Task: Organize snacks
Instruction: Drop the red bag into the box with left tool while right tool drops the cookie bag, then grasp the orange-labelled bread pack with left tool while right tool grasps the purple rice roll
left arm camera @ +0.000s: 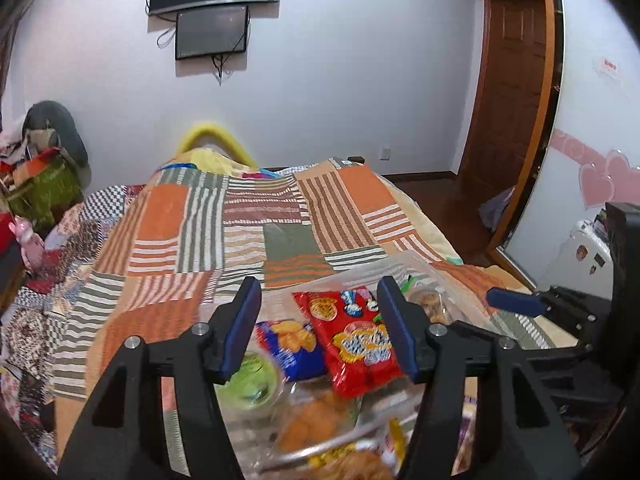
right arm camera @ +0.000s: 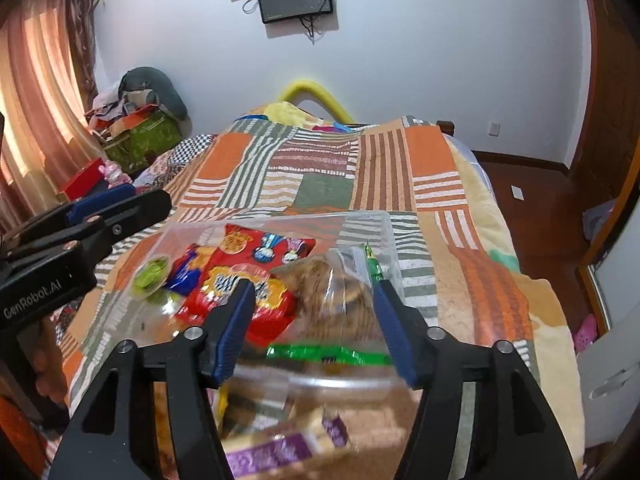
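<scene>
- A clear plastic bin (right arm camera: 384, 224) is seen on the patchwork bedspread (left arm camera: 192, 224), directly ahead of and beneath both claws.
- Inside the bin, a red snack bag (left arm camera: 356, 340) is laid roughly flat between the fingers of the left gripper (left arm camera: 320, 332), its long axis running away from that claw toward the far wall of the bin.
- A blue snack bag (left arm camera: 292, 344) is found just left of the red one, and a round green-lidded cup (left arm camera: 252, 380) lies further left, partly behind the left finger.
- A clear bag of brown cookies (right arm camera: 332, 292) is seen between the fingers of the right gripper (right arm camera: 316, 320), to the right of the red bag and touching it.
- A green wrapper (right arm camera: 332, 354) lies crosswise at the near rim, below the right claw's opening; a purple-labelled packet (right arm camera: 272, 452) is seen nearer still, outside the bin.
- Both claws are seen about half spread; nothing is pressed by the blue pads (left arm camera: 240, 328) of either, and nothing is held.
- Each claw is visible at the other's side, close by.
- Beyond the bin, a yellow curved bar (right arm camera: 316, 98), wall-mounted screens (left arm camera: 212, 32) and a cluttered corner with a green bag (right arm camera: 144, 136) are seen; a wooden door (left arm camera: 512, 80) stands off to the right.
</scene>
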Tool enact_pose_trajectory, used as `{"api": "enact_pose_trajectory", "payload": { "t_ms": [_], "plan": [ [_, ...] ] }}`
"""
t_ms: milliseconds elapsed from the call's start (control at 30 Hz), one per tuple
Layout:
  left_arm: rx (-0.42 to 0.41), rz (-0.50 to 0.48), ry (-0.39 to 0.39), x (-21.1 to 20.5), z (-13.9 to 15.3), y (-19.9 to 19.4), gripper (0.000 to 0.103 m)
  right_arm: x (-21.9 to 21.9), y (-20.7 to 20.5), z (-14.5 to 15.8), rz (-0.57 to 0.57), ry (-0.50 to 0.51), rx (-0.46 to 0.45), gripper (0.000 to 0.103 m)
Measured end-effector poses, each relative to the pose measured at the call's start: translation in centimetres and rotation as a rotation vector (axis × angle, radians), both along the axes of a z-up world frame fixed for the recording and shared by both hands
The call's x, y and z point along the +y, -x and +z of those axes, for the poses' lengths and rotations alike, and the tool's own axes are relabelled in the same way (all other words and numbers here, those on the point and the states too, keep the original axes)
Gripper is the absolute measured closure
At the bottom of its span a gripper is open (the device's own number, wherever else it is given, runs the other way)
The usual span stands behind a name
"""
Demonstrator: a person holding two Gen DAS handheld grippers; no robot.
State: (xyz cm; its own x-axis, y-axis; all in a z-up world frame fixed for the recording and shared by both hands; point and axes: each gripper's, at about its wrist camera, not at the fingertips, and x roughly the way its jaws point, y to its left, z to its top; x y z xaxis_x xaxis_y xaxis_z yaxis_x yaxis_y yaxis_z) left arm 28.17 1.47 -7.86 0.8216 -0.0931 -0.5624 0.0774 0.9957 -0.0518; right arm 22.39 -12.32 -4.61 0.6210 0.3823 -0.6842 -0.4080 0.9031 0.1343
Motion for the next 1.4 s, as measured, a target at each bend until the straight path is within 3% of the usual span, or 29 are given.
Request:
{"api": "enact_pose_trajectory", "payload": {
  "t_ms": [300, 433, 767, 900, 1133, 1400],
  "plan": [
    [0.060, -0.014, 0.023, 2.2, -0.5, 5.0, 0.038, 0.2, 4.1, -0.4, 0.060, 0.051, 0.005, 0.035],
    [0.097, -0.015, 0.006, 3.3, -2.0, 7.4, 0.036, 0.6, 5.0, -2.1, 0.067, 0.071, 0.050, 0.029],
    [0.220, -0.014, 0.012, 5.5, -6.7, 11.9, 0.036, 4.0, 3.9, -7.3, 0.062, 0.184, 0.164, 0.029],
    [0.248, -0.044, 0.026, 4.9, -7.8, 12.9, 0.036, 4.3, 4.8, -7.3, 0.071, 0.260, 0.124, 0.030],
    [0.289, -0.102, 0.049, 2.6, -9.1, 14.3, 0.036, 1.1, 6.1, -7.7, 0.032, 0.302, 0.144, 0.032],
    [0.330, -0.137, 0.035, 0.9, -10.6, 15.1, 0.036, -3.6, 7.3, -7.0, -0.037, 0.211, 0.179, 0.032]
  ]
}}
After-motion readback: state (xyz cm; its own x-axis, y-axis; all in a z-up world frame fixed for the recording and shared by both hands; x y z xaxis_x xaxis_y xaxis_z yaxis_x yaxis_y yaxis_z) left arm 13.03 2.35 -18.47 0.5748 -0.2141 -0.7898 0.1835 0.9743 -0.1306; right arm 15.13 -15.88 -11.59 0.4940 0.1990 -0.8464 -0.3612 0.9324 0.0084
